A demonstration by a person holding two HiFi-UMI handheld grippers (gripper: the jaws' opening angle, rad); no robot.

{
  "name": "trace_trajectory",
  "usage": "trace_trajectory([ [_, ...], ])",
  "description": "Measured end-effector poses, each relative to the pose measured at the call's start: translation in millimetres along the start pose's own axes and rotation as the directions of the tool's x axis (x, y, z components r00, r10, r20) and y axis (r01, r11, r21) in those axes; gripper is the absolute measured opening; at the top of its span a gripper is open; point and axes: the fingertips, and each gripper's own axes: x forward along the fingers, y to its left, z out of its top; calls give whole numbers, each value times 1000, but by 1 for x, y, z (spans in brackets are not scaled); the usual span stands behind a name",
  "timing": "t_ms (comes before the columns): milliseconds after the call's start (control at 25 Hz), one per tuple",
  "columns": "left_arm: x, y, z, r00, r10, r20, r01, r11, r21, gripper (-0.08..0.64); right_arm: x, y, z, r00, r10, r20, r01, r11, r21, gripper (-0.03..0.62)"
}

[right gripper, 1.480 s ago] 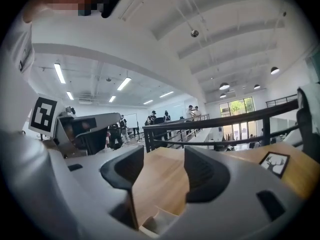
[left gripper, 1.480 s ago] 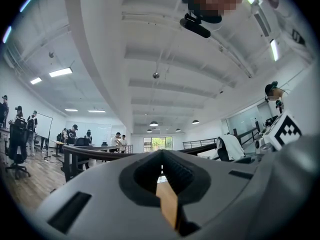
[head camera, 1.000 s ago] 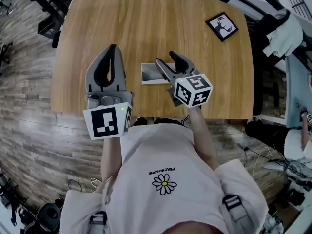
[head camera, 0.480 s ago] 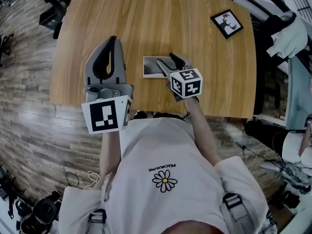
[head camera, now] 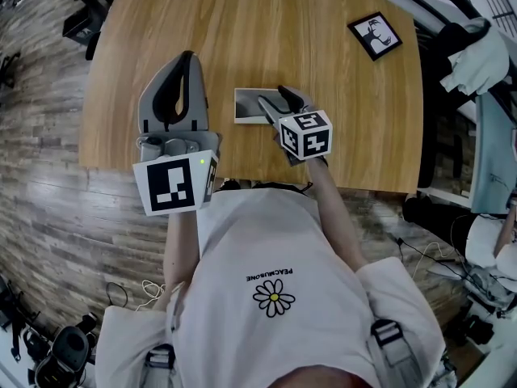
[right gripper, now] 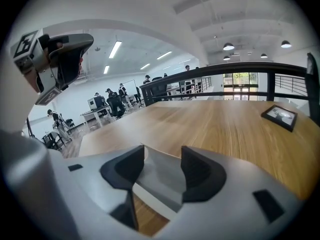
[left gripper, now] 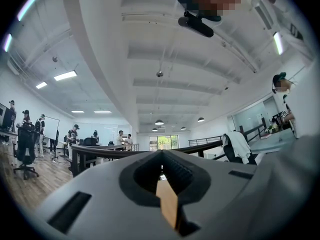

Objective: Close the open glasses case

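The glasses case point(head camera: 248, 105) is a flat grey box with a pale edge, lying on the wooden table point(head camera: 242, 23) near its front edge. My right gripper point(head camera: 272, 95) is open, low over the case's right end. In the right gripper view the case point(right gripper: 161, 176) fills the gap between the two dark pads point(right gripper: 197, 171) of the right gripper point(right gripper: 162, 156); contact cannot be made out. My left gripper point(head camera: 187, 57) hangs to the left of the case, apart from it, shut on nothing. In the left gripper view the left gripper point(left gripper: 161, 155) points up into the room.
A black-framed picture point(head camera: 375, 35) lies at the table's far right corner, also seen as the frame point(right gripper: 280, 116) in the right gripper view. Bare wood surrounds the case. The table's front edge is just behind both grippers. Chairs and cables stand on the floor around.
My right gripper has sunk a little toward the case, its marker cube looking smaller. The left gripper has stayed shut and hardly moved.
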Motion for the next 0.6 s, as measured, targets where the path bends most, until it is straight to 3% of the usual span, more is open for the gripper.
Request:
trace_trajectory([
  [600, -3, -11, -4, 1000, -22, -3, 22, 1000, 10, 15, -23, 20, -20, 999, 29, -28, -29, 999, -20, 230],
])
